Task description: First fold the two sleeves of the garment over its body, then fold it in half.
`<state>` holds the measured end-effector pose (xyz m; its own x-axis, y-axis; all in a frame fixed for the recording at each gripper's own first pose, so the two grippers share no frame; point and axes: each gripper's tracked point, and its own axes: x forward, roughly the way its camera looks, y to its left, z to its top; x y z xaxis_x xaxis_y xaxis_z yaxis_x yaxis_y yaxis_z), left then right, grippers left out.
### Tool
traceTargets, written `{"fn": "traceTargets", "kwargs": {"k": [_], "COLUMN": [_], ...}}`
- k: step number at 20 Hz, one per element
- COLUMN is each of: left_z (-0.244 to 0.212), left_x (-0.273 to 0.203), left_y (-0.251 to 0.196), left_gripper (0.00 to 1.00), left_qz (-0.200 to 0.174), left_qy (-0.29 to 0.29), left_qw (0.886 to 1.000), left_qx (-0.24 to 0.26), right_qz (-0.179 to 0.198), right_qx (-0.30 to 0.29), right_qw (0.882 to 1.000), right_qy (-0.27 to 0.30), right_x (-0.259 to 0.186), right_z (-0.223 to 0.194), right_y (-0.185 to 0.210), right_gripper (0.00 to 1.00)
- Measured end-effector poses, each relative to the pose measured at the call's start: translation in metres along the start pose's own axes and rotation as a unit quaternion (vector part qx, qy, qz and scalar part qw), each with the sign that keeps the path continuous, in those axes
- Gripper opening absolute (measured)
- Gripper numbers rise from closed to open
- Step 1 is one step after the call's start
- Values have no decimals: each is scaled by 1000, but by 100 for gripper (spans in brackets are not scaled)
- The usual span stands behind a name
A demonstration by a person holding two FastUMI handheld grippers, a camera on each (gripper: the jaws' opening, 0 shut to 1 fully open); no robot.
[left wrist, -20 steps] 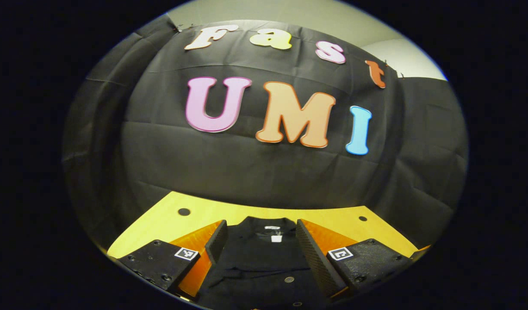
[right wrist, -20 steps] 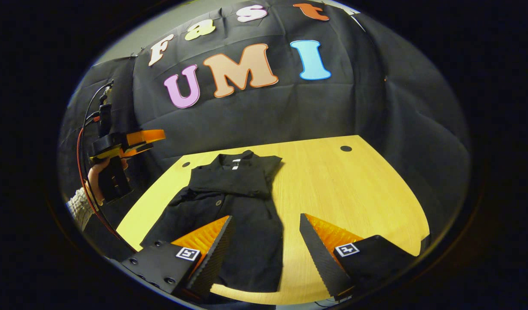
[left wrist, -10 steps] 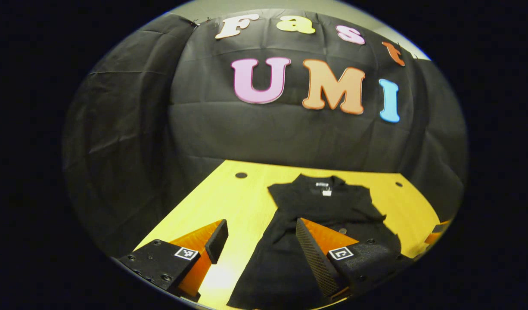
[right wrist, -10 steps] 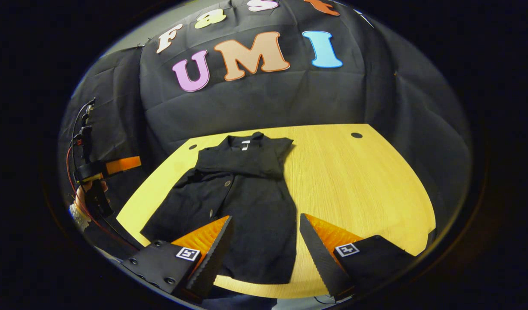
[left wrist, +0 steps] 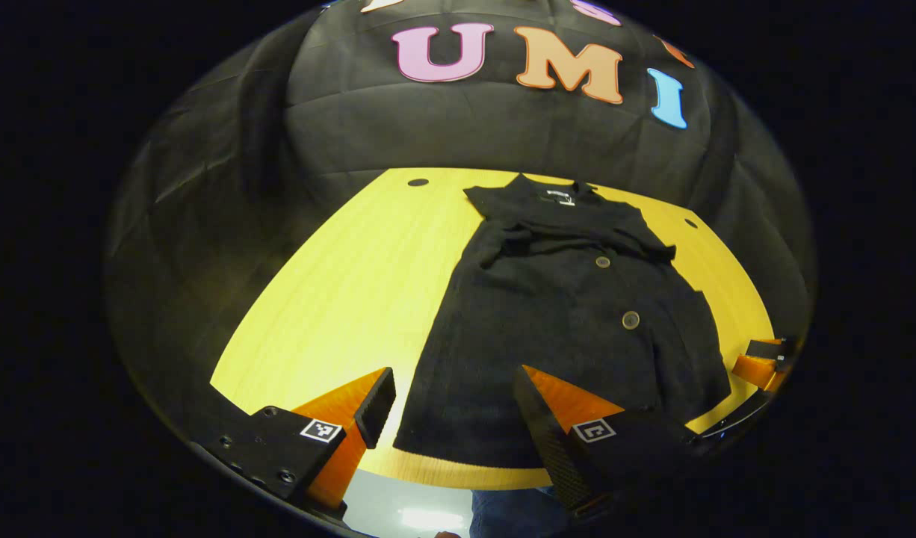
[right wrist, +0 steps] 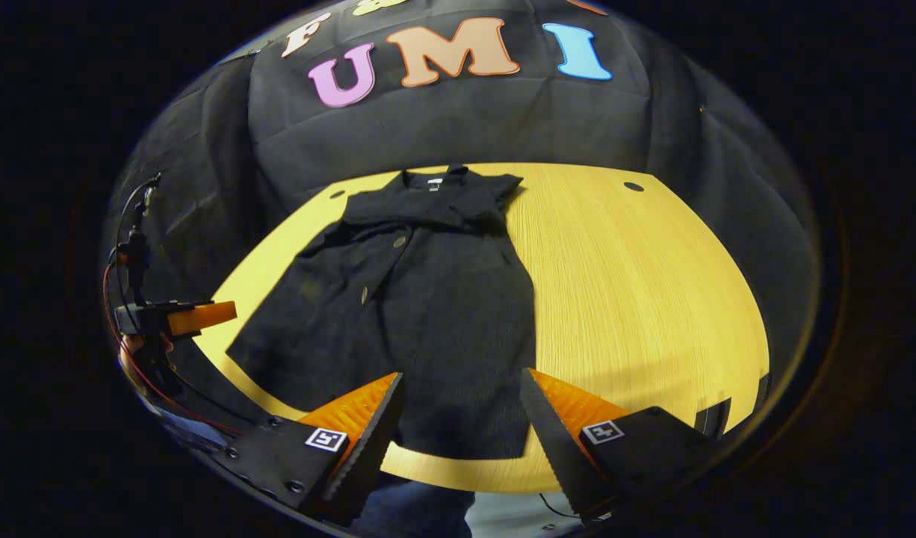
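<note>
A black buttoned garment (left wrist: 562, 314) lies flat on the yellow table (left wrist: 338, 284), collar at the far end, both sleeves folded across its chest. My left gripper (left wrist: 452, 392) hovers open above the garment's near left hem corner, holding nothing. In the right gripper view the same garment (right wrist: 428, 299) stretches away from me. My right gripper (right wrist: 464, 388) stands open over its near right hem, also holding nothing. The left gripper (right wrist: 181, 317) shows at the far left of that view, and the right gripper (left wrist: 760, 366) sits at the right edge of the left gripper view.
The table (right wrist: 637, 284) has bare wood to the right of the garment and small round holes (right wrist: 633, 186) near its far corners. The black cloth wall stands behind it. A person's trouser leg (right wrist: 421, 508) shows below the near table edge.
Both grippers have drawn back toward the near table edge and tilted down, so the whole garment and its hem now show. The left gripper moved off the collar area. Both stayed open.
</note>
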<state>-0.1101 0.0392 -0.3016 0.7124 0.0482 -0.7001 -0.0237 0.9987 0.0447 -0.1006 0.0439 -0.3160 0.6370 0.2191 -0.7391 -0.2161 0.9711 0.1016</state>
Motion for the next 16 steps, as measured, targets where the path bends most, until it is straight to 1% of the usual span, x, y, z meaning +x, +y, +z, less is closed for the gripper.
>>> {"fn": "traceTargets", "kwargs": {"k": [4,6,10,12,16], "left_z": [-22,-34,-59,-68,-66], "left_x": [4,7,13,13,13], "left_y": [-6,-6,-10,-11,-10], "left_gripper": [96,96,95,95,96], "left_qz": [-12,-11,-21,-22,-25], "left_qy": [22,35,65,80,73], "left_qw": [1000,999,997,996,996], "left_qx": [11,27,44,44,48], "right_qz": [-11,-14,-19,-21,-32], "right_qx": [-13,-12,4,2,-24], "right_qw": [999,999,998,999,998], "right_qy": [31,40,52,50,49], "right_x": [12,14,22,23,25], "right_z": [-28,-40,-50,-48,-50], "right_y": [1,2,0,-1,-2], "right_gripper": [98,98,98,98,98]}}
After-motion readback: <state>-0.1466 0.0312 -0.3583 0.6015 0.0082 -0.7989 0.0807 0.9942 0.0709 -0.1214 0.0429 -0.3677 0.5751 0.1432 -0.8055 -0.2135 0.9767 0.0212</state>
